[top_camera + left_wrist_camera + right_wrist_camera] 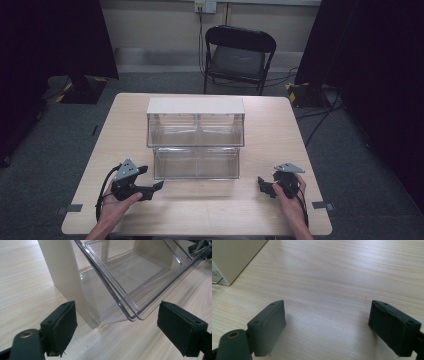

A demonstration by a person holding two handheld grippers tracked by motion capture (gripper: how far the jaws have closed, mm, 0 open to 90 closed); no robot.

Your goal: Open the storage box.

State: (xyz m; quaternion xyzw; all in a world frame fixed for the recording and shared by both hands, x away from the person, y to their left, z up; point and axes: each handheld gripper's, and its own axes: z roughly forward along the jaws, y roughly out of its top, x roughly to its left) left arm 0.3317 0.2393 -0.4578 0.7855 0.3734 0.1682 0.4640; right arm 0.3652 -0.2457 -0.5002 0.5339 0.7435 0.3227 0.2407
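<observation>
A dim room with dark curtains at both sides and a black folding metal chair [239, 55] against the far wall surrounds a pale wood-grain table [200, 210]. At the table's middle stands a small cream-framed storage cabinet with clear plastic tilt-out bins [196, 137], two bins side by side above and a wider clear bin [196, 164] below, tipped forward toward the person.

The left tongs [150, 181] sit just beside the cabinet's front left corner, released, pads wide apart and holding nothing. In the left gripper view the tipped clear bin's rim [132, 315] lies between and just beyond the two pads, near but not touching. The right tongs [264, 186] rest well apart from the cabinet to its right, likewise released, with bare table between their pads [269, 327].

All the bins look empty; through the clear walls only the bins' inner ridges and the cream frame show.

The risks, as I judge them: the lower bin is thin, slick plastic, so a grip on its rim could slip, or close on the double edge askew and twist it. The cabinet looks light and nothing steadies it, so a push or pull from the left could slide or tip the whole unit. Bracing it with the right tongs would help.
</observation>
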